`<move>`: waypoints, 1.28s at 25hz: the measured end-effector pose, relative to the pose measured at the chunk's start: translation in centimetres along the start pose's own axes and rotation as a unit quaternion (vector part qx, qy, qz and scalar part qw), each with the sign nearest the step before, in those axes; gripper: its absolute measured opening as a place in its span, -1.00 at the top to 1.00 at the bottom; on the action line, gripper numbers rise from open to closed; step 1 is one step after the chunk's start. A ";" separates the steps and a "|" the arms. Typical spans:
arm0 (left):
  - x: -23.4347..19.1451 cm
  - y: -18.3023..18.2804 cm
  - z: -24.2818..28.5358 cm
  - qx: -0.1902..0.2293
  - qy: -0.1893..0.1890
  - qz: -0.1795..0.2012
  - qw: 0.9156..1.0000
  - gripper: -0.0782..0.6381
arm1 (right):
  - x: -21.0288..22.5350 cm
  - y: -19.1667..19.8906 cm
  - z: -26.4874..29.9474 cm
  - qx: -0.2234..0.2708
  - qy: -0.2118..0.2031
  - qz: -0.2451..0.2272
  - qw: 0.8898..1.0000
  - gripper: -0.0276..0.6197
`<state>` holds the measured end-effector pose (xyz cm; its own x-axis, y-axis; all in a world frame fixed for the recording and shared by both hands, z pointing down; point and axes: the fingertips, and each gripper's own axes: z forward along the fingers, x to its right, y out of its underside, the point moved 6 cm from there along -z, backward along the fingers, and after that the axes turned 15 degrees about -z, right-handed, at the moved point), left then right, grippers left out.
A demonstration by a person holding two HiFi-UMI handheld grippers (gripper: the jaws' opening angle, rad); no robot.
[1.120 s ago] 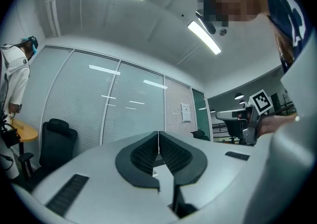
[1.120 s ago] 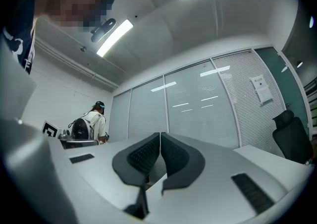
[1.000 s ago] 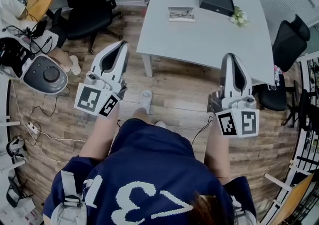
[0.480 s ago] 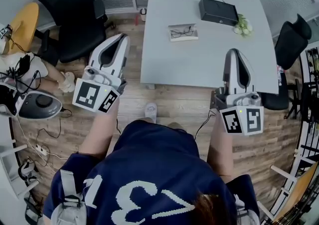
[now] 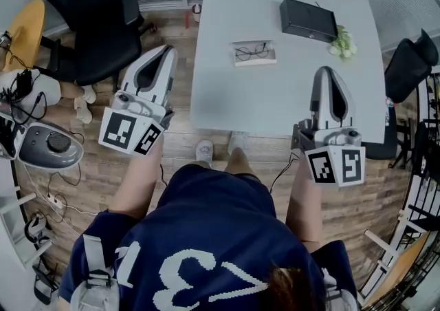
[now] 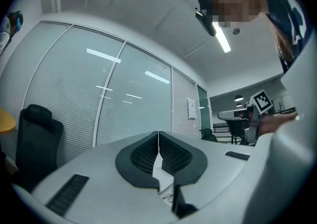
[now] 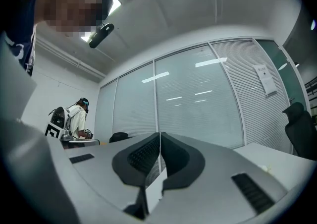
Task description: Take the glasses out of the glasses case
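On the white desk (image 5: 227, 96), from the head view, the open glasses case (image 5: 254, 53) lay with the glasses (image 5: 251, 49) inside. A black box (image 5: 308, 20) and small flowers (image 5: 342, 45) sat farther right, and a black office chair (image 5: 96, 20) stood on the left. The left claw (image 5: 163, 54) hung beside the desk's left edge and the right claw (image 5: 327, 74) over its near right, both well short of the case. Along the left gripper view, the jaws met, empty. Along the right gripper view, they likewise pressed together on nothing.

Left gripper (image 5: 159, 62) and right gripper (image 5: 328, 81) closed, empty.
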<state>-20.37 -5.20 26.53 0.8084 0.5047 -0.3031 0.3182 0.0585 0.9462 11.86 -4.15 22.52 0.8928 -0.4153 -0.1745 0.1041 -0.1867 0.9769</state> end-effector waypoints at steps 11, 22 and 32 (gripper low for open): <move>0.2 0.7 8.4 0.034 -0.073 0.032 0.996 0.73 | 7.8 2.6 9.2 0.019 -0.105 -0.028 0.994 0.83; -1.8 4.2 11.6 0.001 -0.070 0.004 0.998 0.73 | 4.9 11.3 14.3 -0.107 -0.260 -0.083 0.956 0.82; -4.7 7.1 11.7 -0.039 -0.065 -0.014 0.997 0.73 | -1.8 28.4 16.2 -0.323 -0.430 -0.229 0.811 0.62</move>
<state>-16.07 -17.26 33.38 0.8584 0.3870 -0.3368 0.3060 0.1409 0.9416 6.05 -23.14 48.54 0.0885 -0.9534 -0.2884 0.7951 -0.1068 0.5971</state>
